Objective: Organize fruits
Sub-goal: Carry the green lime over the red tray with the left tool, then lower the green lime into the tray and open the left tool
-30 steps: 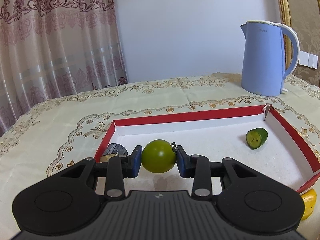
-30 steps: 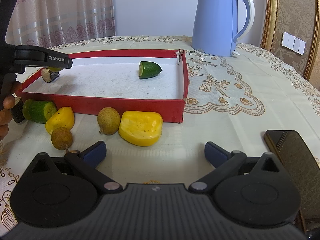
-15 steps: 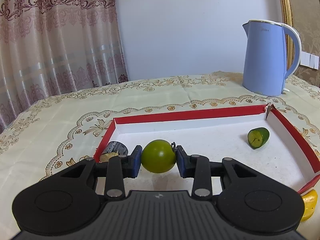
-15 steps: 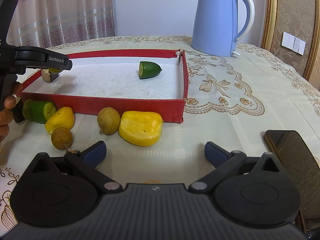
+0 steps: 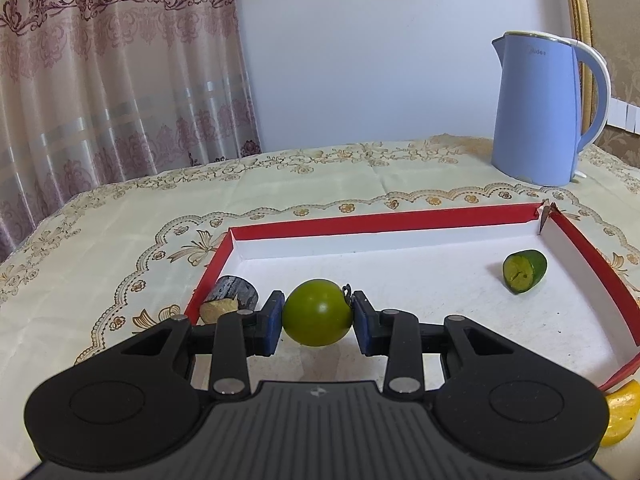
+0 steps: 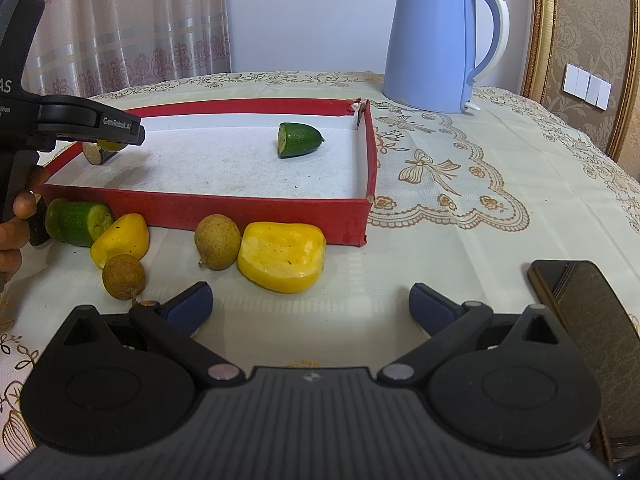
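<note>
A: What did the red tray [image 5: 384,220] contain?

B: Its white floor held a cut green piece [image 5: 524,271] near the far right corner and a dark-skinned cut piece [image 5: 230,296] in the near left corner. The left gripper [image 5: 318,318] was over the tray's near left part, its blue pads [image 5: 274,322] closed on a round green fruit [image 5: 317,312]. Whether the fruit touched the floor could not be told.

A: And outside the tray?

B: On the patterned tablecloth [image 6: 460,232], in front of the tray's near wall, lay a green cut piece [image 6: 80,222], a small yellow piece [image 6: 120,238], two brown round fruits [image 6: 217,241], and a larger yellow piece [image 6: 282,256].

A: The right gripper [image 6: 310,308]?

B: Jaws spread wide, nothing between them, above bare cloth near the yellow piece. A blue kettle [image 6: 436,40] stood beyond the tray and a dark phone [image 6: 588,308] lay at right.
</note>
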Demonstrator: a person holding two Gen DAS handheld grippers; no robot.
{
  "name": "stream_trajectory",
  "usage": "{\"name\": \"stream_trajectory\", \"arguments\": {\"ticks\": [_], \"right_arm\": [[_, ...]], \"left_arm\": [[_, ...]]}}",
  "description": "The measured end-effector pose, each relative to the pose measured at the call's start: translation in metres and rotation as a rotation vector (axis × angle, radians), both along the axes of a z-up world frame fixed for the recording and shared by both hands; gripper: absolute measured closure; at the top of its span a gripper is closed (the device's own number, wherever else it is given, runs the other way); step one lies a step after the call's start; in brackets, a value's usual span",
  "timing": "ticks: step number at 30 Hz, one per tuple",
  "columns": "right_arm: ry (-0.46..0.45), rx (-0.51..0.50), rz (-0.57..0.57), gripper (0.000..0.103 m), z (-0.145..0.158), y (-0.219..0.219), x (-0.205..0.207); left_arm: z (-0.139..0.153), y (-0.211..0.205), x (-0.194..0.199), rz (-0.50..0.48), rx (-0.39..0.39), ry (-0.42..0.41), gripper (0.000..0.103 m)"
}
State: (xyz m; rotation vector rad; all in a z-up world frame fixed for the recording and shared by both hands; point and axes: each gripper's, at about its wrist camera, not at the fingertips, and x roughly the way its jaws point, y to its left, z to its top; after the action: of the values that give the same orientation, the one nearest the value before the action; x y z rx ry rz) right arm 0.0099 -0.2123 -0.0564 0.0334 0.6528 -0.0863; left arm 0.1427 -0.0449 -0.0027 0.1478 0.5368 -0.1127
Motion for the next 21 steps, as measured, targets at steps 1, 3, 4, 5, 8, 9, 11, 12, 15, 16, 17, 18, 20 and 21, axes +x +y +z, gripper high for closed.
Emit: {"name": "stream_trajectory", "arguments": {"ticks": [1,3,4,5,8,9,11,12,15,16,17,18,20,21], "right_arm": [[0.000,0.000,0.000,0.000,0.0000,0.0000,0.0000],[0.000,0.000,0.000,0.000,0.0000,0.0000,0.0000],[0.000,0.000,0.000,0.000,0.0001,0.0000,-0.0001],[0.000,0.000,0.000,0.000,0.0001,0.0001,-0.0001],[0.000,0.000,0.000,0.000,0.0001,0.0001,-0.0001],[0.000,0.000,0.000,0.000,0.0002,0.0000,-0.0001],[-0.001,0.000,0.000,0.000,0.0002,0.0001,-0.0002],[-0.001,0.000,0.000,0.000,0.0002,0.0002,-0.0001],[-0.001,0.000,0.000,0.000,0.0002,0.0002,-0.0002],[-0.001,0.000,0.000,0.000,0.0003,0.0002,-0.0002],[-0.001,0.000,0.000,0.000,0.0003,0.0003,-0.0002],[-0.001,0.000,0.000,0.000,0.0003,0.0002,-0.0002],[-0.001,0.000,0.000,0.000,0.0003,0.0002,-0.0003],[-0.001,0.001,0.000,0.000,0.0003,0.0001,-0.0003]], "left_arm": [[-0.0001,-0.0005,0.0005,0.000,0.002,0.001,0.068],[-0.0003,-0.0021,0.0011,0.000,0.008,0.004,0.068],[-0.0001,-0.0025,0.0011,0.000,0.010,0.004,0.068],[-0.0001,-0.0032,0.0012,-0.001,0.012,0.003,0.068],[-0.0001,-0.0054,0.0018,-0.001,0.016,0.004,0.068],[-0.0003,-0.0056,0.0023,-0.002,0.017,0.005,0.068],[-0.0005,-0.0067,0.0026,-0.002,0.019,0.006,0.068],[-0.0007,-0.0074,0.0027,-0.002,0.021,0.006,0.068],[-0.0011,-0.0086,0.0032,-0.002,0.026,0.007,0.068],[-0.0010,-0.0081,0.0029,-0.003,0.023,0.007,0.068],[-0.0012,-0.0084,0.0033,-0.003,0.023,0.008,0.068],[-0.0015,-0.0084,0.0036,-0.003,0.024,0.010,0.068],[-0.0019,-0.0093,0.0043,-0.005,0.027,0.012,0.068],[-0.0022,-0.0098,0.0048,-0.005,0.030,0.013,0.068]]}}
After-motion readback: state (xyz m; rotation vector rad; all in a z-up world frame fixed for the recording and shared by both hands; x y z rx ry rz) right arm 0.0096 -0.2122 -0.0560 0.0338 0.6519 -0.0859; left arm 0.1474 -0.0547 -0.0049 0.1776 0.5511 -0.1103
